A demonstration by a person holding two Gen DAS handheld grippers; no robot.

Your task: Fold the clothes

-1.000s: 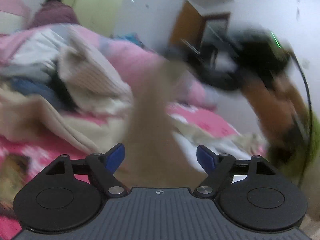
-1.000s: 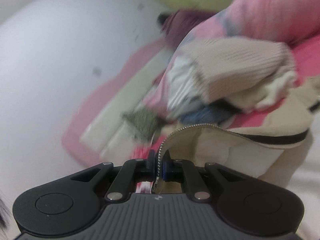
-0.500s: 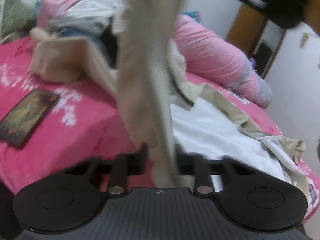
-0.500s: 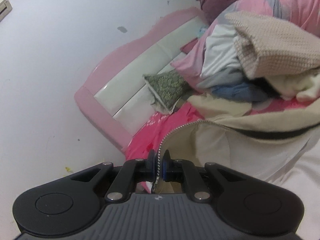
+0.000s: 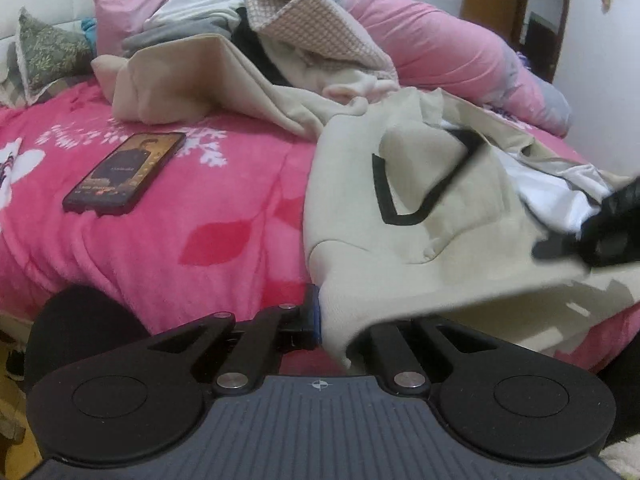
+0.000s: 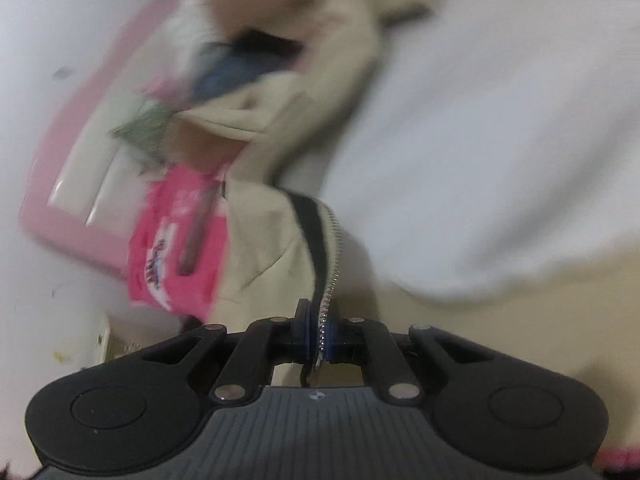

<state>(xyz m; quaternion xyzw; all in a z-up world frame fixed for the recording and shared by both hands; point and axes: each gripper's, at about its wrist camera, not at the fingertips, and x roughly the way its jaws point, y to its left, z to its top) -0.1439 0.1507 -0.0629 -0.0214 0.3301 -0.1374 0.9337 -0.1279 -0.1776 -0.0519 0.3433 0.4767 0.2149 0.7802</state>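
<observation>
Phone [image 5: 125, 174] flat on pink blanket [image 5: 208, 240], left. Beige jacket [image 5: 404, 184]: fleecy, black-trimmed pocket, white lining, spread over blanket right of centre. Left gripper [image 5: 326, 316] clamped on its near hem; right gripper [image 6: 318, 330] clamped on its zipper edge [image 6: 332, 256].

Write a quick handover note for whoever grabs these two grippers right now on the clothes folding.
Left gripper: shut on the beige jacket hem.
Right gripper: shut on its zipper edge.
The jacket is spread on the pink bedspread, white lining showing. A phone lies beside it; the unfolded clothes pile sits behind.
Done: jacket gripped, laid out.
Left: fold it, then the pile.
</observation>
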